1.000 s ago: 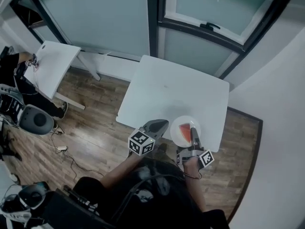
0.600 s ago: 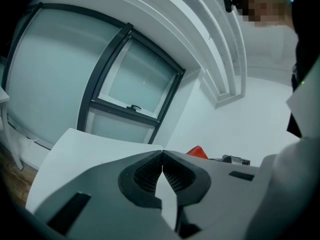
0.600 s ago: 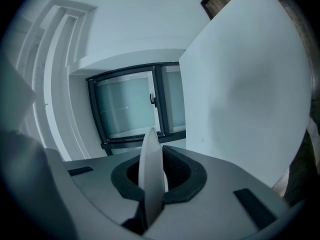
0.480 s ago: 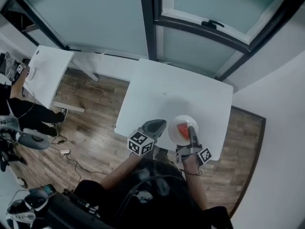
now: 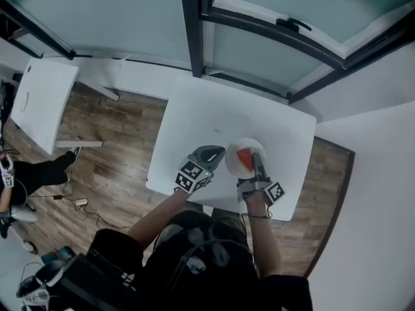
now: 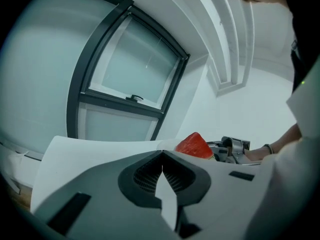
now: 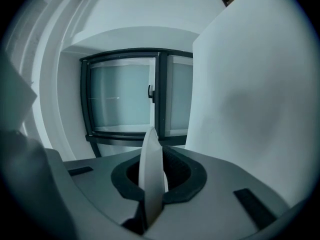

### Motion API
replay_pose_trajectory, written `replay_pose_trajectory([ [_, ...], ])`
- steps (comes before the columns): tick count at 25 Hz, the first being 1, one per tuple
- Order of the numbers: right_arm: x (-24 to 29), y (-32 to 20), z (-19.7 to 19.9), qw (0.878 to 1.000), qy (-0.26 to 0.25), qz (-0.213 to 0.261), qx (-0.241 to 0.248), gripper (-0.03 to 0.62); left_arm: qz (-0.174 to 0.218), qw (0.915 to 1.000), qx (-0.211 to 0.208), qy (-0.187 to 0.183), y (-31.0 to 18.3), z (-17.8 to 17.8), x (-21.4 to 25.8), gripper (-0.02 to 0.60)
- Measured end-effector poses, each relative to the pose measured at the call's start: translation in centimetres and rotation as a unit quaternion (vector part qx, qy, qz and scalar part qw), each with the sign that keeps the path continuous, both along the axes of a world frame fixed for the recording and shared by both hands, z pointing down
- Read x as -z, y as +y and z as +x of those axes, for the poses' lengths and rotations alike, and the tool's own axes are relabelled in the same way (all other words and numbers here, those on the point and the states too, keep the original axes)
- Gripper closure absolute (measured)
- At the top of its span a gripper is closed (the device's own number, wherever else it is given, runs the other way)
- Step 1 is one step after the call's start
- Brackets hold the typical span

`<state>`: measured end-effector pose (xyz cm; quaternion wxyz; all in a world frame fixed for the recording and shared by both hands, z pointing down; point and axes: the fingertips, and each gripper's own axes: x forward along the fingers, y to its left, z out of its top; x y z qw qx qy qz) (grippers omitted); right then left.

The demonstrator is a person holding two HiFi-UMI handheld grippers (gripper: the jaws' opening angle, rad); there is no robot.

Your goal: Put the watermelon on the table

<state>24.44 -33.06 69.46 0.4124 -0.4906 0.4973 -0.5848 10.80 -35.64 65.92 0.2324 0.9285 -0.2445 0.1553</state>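
A red wedge of watermelon (image 5: pixel 245 159) lies on a small white plate (image 5: pixel 237 167). My right gripper (image 5: pixel 257 164) is shut on the plate's near rim and holds it over the white table (image 5: pixel 194 118). In the right gripper view the plate's rim (image 7: pixel 151 174) stands edge-on between the jaws of the right gripper (image 7: pixel 152 159). My left gripper (image 5: pixel 217 153) hangs just left of the plate, its jaws together with nothing in them. From the left gripper (image 6: pixel 162 154) I see the watermelon (image 6: pixel 195 145) to the right, with the right gripper (image 6: pixel 232 149) behind it.
A dark-framed window (image 5: pixel 194 24) runs behind the table. A second white table (image 5: pixel 39 99) stands at the left over the wooden floor (image 5: pixel 104 148), with another person (image 5: pixel 26 173) and cables near it. A white wall (image 5: pixel 376 193) closes the right side.
Both grippers have moved forward and down over the table. The plate with the watermelon went from the table's near edge toward its middle, still in the right gripper.
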Motion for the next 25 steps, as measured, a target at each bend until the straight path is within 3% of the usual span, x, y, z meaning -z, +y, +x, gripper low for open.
replay_pose_trajectory([
  [5, -4.6, -5.7, 2.4, 0.999, 0.013, -0.032, 0.014, 0.571, -0.01, 0.9995, 0.027, 0.009, -4.5, 2.2, -1.9, 0.577],
  [9, -8.9, -11.9, 4.1, 0.996, 0.057, -0.049, 0.038, 0.571, -0.012, 0.9992, 0.027, -0.026, -7.4, 4.1, -4.0, 0.577],
  [11, -11.3, -14.9, 5.1, 0.994, 0.081, -0.063, 0.05, 0.57, -0.008, 0.9992, 0.028, -0.027, -9.2, 5.3, -3.8, 0.577],
  [15, -15.1, -19.6, 6.1, 0.993, 0.072, -0.085, 0.037, 0.571, 0.008, 0.9987, 0.034, -0.036, -13.0, 6.4, -4.3, 0.577],
  [19, -17.0, -21.8, 7.0, 0.988, 0.097, -0.119, 0.033, 0.571, -0.011, 0.9976, 0.056, -0.039, -14.8, 6.5, -5.8, 0.577],
  [22, -17.9, -23.2, 8.0, 0.971, 0.163, -0.17, 0.047, 0.569, -0.022, 0.9972, 0.062, -0.036, -14.9, 6.5, -6.2, 0.577],
  [23, -18.0, -23.6, 8.1, 0.958, 0.205, -0.189, 0.069, 0.558, -0.024, 0.9971, 0.062, -0.037, -14.7, 6.5, -6.4, 0.577],
  [25, -17.9, -24.3, 7.9, 0.919, 0.3, -0.219, 0.132, 0.519, -0.027, 0.997, 0.059, -0.042, -14.0, 6.6, -6.4, 0.577],
])
